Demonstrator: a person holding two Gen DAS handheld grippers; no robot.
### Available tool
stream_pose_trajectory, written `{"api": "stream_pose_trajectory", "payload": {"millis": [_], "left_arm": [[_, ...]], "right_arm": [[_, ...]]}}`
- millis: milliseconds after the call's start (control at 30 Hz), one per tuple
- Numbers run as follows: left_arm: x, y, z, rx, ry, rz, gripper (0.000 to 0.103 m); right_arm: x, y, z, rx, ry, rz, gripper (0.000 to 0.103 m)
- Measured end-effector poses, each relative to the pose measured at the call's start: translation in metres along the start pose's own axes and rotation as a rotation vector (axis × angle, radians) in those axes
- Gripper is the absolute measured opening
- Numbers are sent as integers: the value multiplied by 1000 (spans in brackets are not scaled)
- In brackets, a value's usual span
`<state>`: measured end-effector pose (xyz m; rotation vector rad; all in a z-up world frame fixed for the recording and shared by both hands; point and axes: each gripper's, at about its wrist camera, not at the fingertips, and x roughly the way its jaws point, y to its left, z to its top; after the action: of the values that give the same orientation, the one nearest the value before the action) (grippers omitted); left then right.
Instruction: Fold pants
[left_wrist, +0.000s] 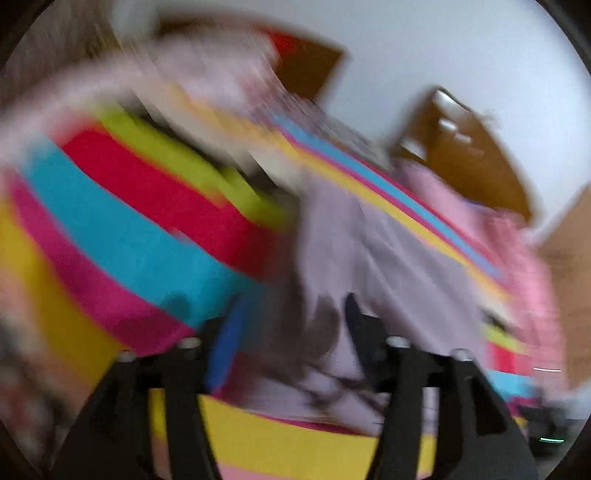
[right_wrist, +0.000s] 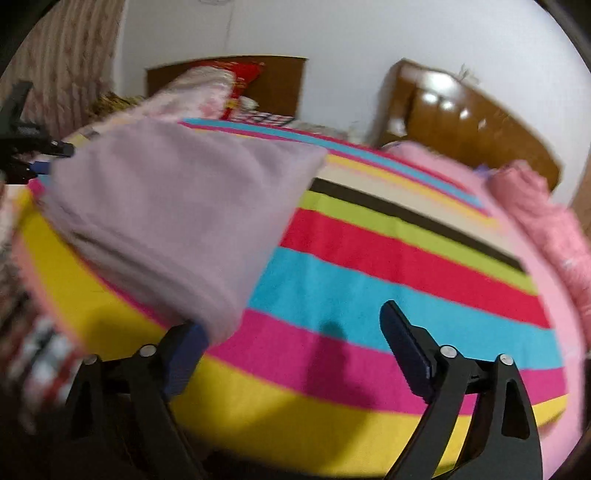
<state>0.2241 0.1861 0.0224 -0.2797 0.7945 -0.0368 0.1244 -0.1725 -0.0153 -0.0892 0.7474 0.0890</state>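
Note:
The pale lilac pants hang above the striped bedcover, lifted at the left of the right wrist view. In that view the left gripper appears at the far left edge, at the cloth's upper corner. My right gripper is open and empty; the cloth's lower edge drapes over its left finger. In the blurred left wrist view the lilac pants bunch between the fingers of my left gripper, which seems to hold them.
The bed has a bright striped cover. A pink blanket lies along the right side. Wooden headboards stand behind against a white wall. Pillows and bedding are piled at the back left.

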Motion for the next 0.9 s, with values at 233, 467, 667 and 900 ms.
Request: {"api": "stream_pose_trajectory", "payload": {"millis": [233,467,667,900], "left_arm": [[-16,-90,7,314,-71,-122,74],[29,-67,-56,346,89,-78,59],[29,-70,-56,374,86,-71,60],[26,-65,-64,383,14,-60,60]], "right_arm": [[-10,9,59,120,-147,267,88],[49,83,49,-192,25,245,87],[44,56,64,-119,64,338,87],[98,19,141,-67,90,518,89]]}}
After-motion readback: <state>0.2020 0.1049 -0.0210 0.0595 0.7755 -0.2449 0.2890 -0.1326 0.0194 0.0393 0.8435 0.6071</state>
